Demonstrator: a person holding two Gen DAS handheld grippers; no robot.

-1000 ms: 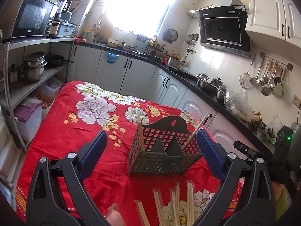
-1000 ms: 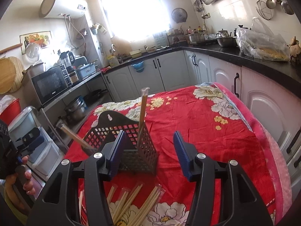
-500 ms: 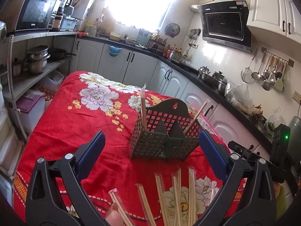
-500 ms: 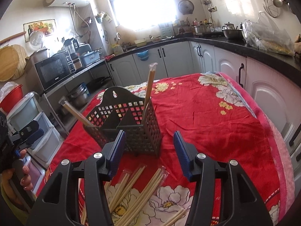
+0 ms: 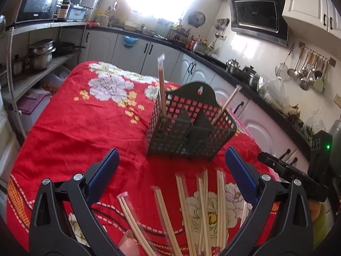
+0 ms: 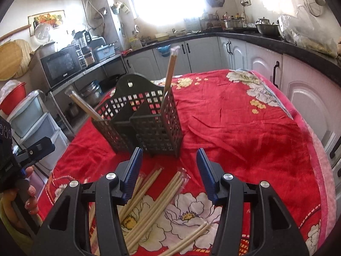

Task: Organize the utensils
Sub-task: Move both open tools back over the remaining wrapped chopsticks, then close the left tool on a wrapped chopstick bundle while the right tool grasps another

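Observation:
A dark perforated utensil caddy (image 5: pixel 189 128) (image 6: pixel 145 123) stands on the red flowered cloth (image 5: pixel 85 128) (image 6: pixel 245 128). One wrapped chopstick pair (image 5: pixel 161 85) (image 6: pixel 170 70) stands upright in it, another (image 5: pixel 226 104) (image 6: pixel 83 104) leans out of the opposite side. Several wrapped chopstick pairs (image 5: pixel 202 204) (image 6: pixel 157 196) lie loose on the cloth in front of the caddy. My left gripper (image 5: pixel 170 170) is open above them, nothing between its fingers. My right gripper (image 6: pixel 169 170) is also open and empty, hovering over the same pile.
White cabinets and a dark counter (image 6: pixel 277 42) ring the table. A metal shelf (image 5: pixel 32 64) with pots and a microwave (image 5: pixel 38 2) stands beside it. The other hand-held gripper (image 5: pixel 294 175) shows at the right edge; a hand (image 6: pixel 29 196) holds one at the left edge.
Both grippers have come down and tilted toward the table, so more loose chopsticks show below the caddy. Jaw widths are unchanged.

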